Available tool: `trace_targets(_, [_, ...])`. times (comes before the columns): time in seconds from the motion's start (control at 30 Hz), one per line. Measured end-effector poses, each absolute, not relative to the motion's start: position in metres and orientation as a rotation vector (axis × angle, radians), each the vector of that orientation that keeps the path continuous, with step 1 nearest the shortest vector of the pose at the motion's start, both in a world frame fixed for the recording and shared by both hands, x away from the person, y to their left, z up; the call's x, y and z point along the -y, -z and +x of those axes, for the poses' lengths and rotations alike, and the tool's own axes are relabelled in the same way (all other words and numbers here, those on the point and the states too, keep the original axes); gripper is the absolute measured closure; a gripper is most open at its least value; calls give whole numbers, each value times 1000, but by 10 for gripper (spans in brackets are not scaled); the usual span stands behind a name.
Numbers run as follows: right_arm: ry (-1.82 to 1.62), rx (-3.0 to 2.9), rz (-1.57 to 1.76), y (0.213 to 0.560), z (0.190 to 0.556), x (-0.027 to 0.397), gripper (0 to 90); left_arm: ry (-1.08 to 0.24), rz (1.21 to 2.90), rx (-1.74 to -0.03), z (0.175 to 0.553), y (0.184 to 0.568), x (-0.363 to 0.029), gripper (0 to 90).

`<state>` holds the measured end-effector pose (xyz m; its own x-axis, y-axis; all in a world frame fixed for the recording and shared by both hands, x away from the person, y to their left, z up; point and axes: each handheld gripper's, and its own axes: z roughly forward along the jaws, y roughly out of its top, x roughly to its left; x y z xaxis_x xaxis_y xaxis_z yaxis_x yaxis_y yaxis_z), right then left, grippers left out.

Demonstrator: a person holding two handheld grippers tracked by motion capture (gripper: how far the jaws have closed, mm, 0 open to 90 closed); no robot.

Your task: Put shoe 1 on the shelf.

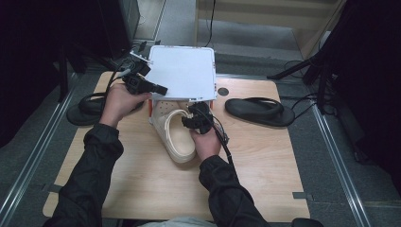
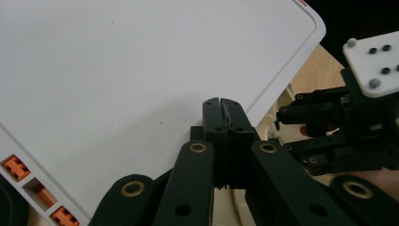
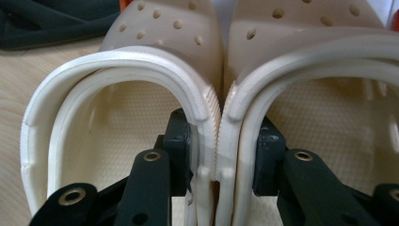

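High view first: a wooden table [image 1: 142, 189] with a white box lid [image 1: 182, 71] at its far edge, tilted up, and everything else sits around that lid. A pair of cream clogs [image 1: 177, 135] lies on the table right at the near edge of the lid, toes poking in under it, heels pointing back at the person. The right gripper [image 1: 196, 118] is down on the clogs, just near of the lid's right corner. Right gripper view makes it obvious what's going on there: the two clogs [image 3: 216, 94] sit side by side, touching, and the jaws have one pad inside each shoe, squeezing the two inner side walls together at the heel end. So that gripper is clamped on the clogs at a middling width, not wide, not fully closed.

The left gripper [image 1: 158, 89] is up at the lid's left edge, tips lying over the white surface. In the left gripper view its jaws are pressed flat against each other, nothing I can see between them, with the lid [image 2: 117, 70] right behind the tips. Can't tell if they actually touch it. Orange latches [image 2: 16, 167] show along the lid's rim, and the other gripper [image 2: 329, 136] is off to the lower right of the lid.

One black flip-flop [image 1: 260, 111] lies on the table right of the lid, another [image 1: 85, 109] left of it, partly behind the person's left hand [image 1: 120, 101].
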<state>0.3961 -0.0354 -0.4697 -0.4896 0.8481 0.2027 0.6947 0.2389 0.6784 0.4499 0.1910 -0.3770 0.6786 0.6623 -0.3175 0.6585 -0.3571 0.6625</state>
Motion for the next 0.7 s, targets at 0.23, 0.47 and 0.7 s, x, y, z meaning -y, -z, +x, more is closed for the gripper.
trace_targets(0.23, [-1094, -2232, 1489, 473, 405, 27, 667, -5, 2078, -1015, 450, 377, -192, 900])
trace_targets(0.47, [-1091, -2198, 1504, 477, 409, 24, 642, -9, 2083, -1014, 450, 377, -191, 900])
trace_targets(0.7, [-1138, -2240, 1488, 472, 403, 27, 523, -7, 2081, -1022, 449, 377, -191, 900])
